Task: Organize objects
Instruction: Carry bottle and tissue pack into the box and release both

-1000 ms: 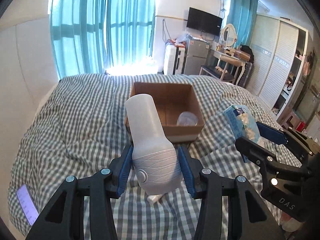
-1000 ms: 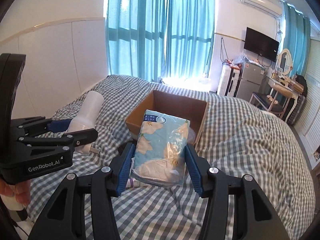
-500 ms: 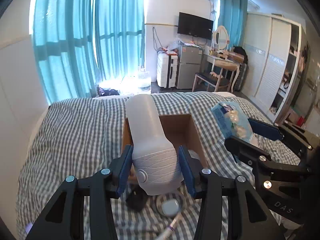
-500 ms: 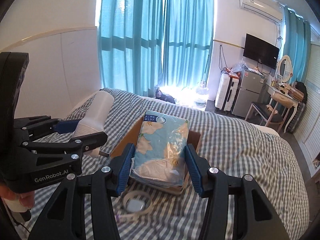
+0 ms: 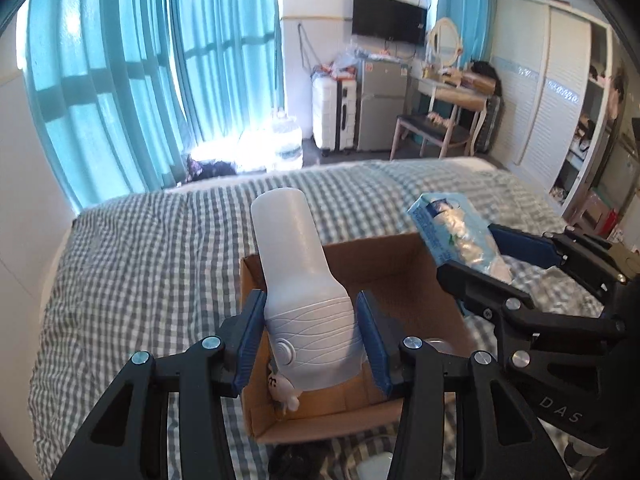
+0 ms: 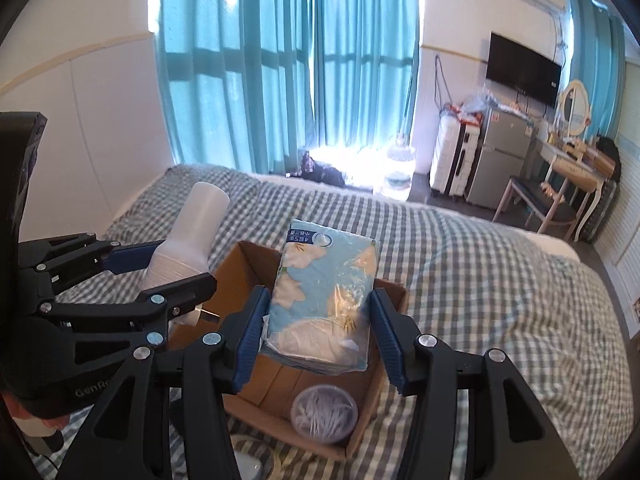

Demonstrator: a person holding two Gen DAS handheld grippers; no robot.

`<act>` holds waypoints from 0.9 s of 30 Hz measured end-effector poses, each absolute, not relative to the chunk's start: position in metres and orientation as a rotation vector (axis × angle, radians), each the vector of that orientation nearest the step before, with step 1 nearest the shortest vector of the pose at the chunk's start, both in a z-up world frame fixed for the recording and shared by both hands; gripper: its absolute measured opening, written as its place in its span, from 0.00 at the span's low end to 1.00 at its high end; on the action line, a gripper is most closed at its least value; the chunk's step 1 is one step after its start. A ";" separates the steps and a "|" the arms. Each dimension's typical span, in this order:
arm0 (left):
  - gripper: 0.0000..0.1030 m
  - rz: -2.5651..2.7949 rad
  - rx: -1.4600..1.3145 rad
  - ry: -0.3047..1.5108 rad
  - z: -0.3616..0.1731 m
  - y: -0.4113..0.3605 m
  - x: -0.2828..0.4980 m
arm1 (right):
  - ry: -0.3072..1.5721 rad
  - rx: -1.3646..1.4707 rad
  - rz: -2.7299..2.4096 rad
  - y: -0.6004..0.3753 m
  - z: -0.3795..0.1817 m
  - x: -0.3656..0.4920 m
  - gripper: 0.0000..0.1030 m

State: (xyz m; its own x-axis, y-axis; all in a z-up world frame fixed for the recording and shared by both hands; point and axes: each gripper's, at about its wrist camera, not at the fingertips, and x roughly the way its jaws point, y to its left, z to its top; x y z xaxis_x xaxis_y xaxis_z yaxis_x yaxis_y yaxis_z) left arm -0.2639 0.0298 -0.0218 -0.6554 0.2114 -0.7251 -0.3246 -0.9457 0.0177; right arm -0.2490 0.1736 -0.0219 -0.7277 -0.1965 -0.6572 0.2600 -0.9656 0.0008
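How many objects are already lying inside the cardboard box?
1 visible: a round clear container of white sticks, in the near corner of the cardboard box. The tissue pack and white bottle hang above, held, and may hide more.

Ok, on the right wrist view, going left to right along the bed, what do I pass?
Left gripper holding the white bottle → cardboard box → blue tissue pack in the right gripper → bare checked bedspread.
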 end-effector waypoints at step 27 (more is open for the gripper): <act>0.89 2.544 -1.100 0.278 -0.040 0.036 -0.251 | 0.070 0.959 -2.815 0.201 -0.016 -0.233 0.72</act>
